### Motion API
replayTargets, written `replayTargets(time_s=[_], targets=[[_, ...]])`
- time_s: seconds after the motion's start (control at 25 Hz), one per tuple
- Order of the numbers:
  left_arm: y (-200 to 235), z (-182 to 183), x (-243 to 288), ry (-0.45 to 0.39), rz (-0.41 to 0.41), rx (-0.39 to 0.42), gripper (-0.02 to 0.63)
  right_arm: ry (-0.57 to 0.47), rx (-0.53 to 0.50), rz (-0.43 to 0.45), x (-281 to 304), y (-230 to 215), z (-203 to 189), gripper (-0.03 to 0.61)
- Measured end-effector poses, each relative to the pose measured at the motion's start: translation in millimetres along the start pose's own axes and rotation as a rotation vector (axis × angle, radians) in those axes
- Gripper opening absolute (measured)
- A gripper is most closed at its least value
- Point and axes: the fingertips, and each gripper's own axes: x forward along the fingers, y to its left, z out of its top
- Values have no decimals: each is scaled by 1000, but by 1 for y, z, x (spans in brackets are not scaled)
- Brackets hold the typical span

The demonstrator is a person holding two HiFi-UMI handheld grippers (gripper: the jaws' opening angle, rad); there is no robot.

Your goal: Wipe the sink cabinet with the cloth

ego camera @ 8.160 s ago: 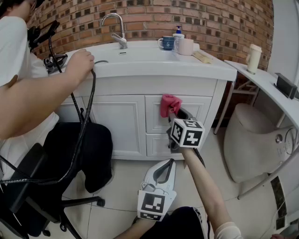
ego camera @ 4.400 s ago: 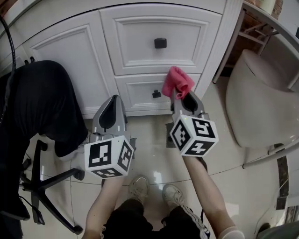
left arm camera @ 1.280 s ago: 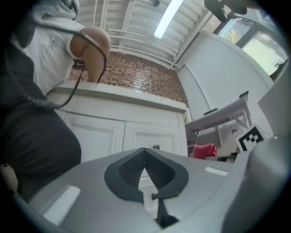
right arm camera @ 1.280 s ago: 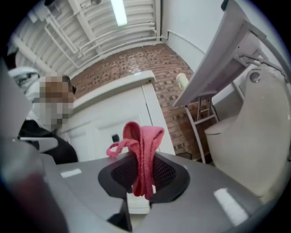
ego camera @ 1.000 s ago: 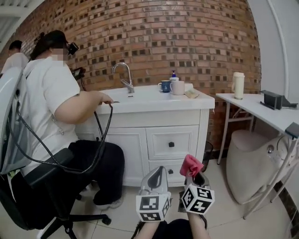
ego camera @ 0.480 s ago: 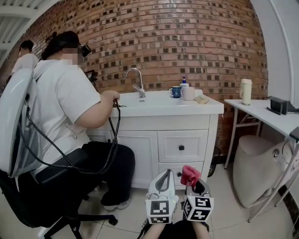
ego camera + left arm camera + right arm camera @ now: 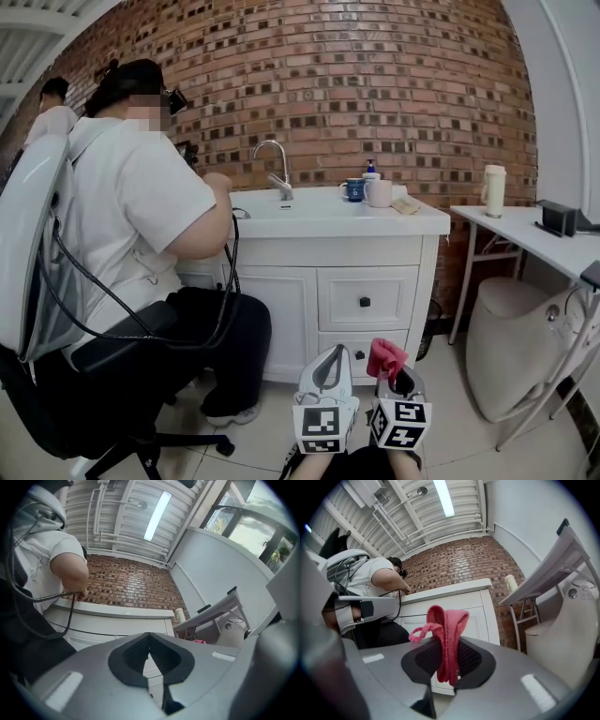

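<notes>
A white sink cabinet [image 7: 361,300] with drawers stands against the brick wall, some way ahead of both grippers. A pink cloth [image 7: 385,356] sticks up from my right gripper [image 7: 391,373], which is shut on it; the right gripper view has the cloth [image 7: 448,639] pinched between the jaws, its folded top standing above them. My left gripper [image 7: 328,361] hangs beside the right one, low in the head view, jaws shut with nothing between them. Neither gripper touches the cabinet.
A seated person [image 7: 141,244] in a white shirt works at the sink's left side, cables trailing to a black office chair [image 7: 112,394]. Cups [image 7: 367,190] stand on the counter. A white side table [image 7: 534,239] and a rounded white bin [image 7: 511,347] stand at the right.
The view has settled from a close look at the drawers to a low, upright look at the whole cabinet. Both grippers have drawn back from it, the cloth still held.
</notes>
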Motion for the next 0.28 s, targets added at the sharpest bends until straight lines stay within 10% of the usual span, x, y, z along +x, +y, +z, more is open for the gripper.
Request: replayTargets(time_s=[0.28], targets=[[8, 7, -3, -18, 22, -17, 8, -9, -5, 5, -1, 3, 2, 61]])
